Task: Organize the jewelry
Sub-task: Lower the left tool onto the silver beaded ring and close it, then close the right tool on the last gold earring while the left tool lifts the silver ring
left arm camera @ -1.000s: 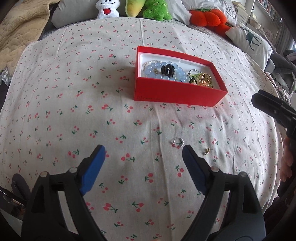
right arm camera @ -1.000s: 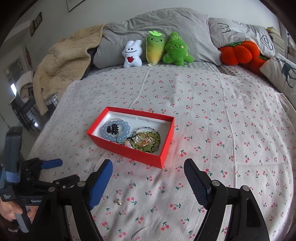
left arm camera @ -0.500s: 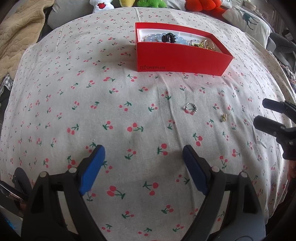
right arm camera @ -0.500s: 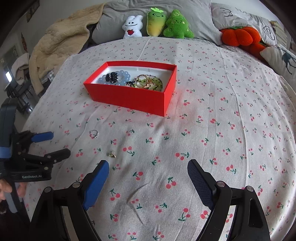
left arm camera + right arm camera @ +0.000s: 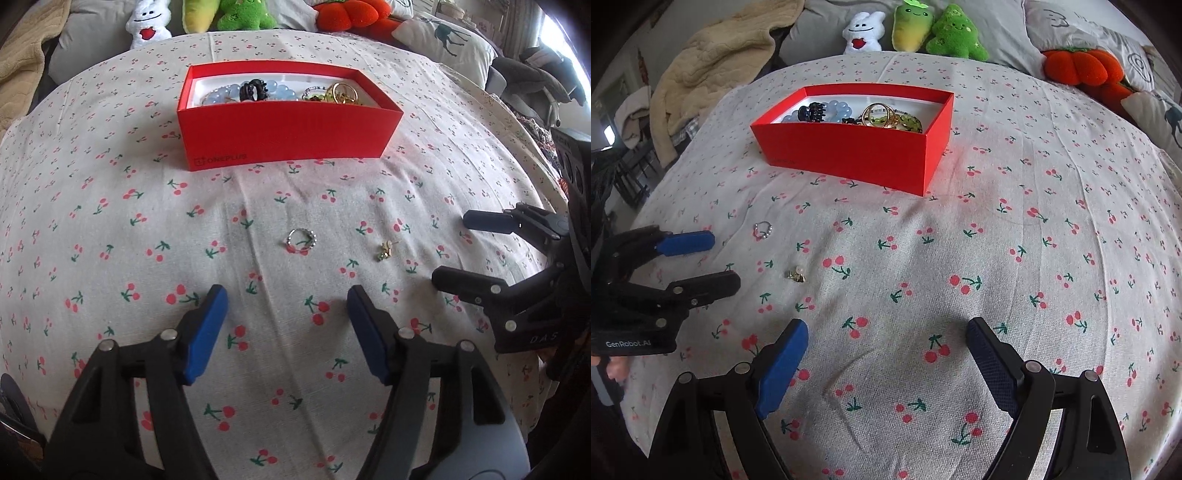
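A red box (image 5: 288,127) (image 5: 849,151) on the cherry-print bedsheet holds a blue bead bracelet, a black hair claw and gold and green pieces. A silver ring (image 5: 301,240) (image 5: 763,229) and a small gold earring (image 5: 385,251) (image 5: 796,275) lie loose on the sheet in front of the box. My left gripper (image 5: 286,295) is open and empty, just short of the ring; it also shows in the right wrist view (image 5: 720,258). My right gripper (image 5: 886,332) is open and empty, right of the earring; it also shows in the left wrist view (image 5: 452,247).
Plush toys (image 5: 912,31) and an orange pumpkin cushion (image 5: 1078,68) line the head of the bed by grey pillows. A beige blanket (image 5: 713,74) is heaped at the far left. A deer-print pillow (image 5: 447,40) lies at the right.
Both grippers have dropped lower and moved in toward the loose ring and earring. The left jaws have narrowed somewhat. The box and jewelry have not moved.
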Motion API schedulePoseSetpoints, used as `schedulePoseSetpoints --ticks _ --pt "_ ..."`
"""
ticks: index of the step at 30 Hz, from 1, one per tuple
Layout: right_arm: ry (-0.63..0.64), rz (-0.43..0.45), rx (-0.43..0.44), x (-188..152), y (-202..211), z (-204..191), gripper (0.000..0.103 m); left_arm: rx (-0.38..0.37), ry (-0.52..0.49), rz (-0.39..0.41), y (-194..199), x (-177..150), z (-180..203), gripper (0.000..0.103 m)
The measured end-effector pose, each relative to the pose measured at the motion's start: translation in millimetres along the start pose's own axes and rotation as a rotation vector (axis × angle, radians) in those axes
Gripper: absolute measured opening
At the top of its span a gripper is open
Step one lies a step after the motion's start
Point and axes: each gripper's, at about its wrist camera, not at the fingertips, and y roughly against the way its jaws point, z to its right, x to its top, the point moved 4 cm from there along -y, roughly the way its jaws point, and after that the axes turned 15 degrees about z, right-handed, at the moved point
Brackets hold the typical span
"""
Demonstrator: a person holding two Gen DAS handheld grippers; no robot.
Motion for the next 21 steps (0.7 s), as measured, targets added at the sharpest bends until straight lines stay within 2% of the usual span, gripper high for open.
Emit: schedulePoseSetpoints --ticks 3,15,18,21 --pt "0.016 0.003 0.009 0.0 -0.8 0.0 0.089 -0.012 0.001 0.003 -6.1 4.4 2.7 0.054" --pt "0.035 0.007 0.035 -0.3 -0.1 1.5 0.089 -0.011 -0.026 0.014 -23.1 14.3 10.4 0.033" --pt "0.037 0.004 0.034 -0.2 0.0 1.1 0.089 -0.004 -0.039 0.01 -24.6 15.0 13.0 0.021" --pt "0.036 0.0 0.031 0.7 -0.6 0.8 0.089 0.009 -0.051 0.01 -23.9 15.5 14.6 0.021"
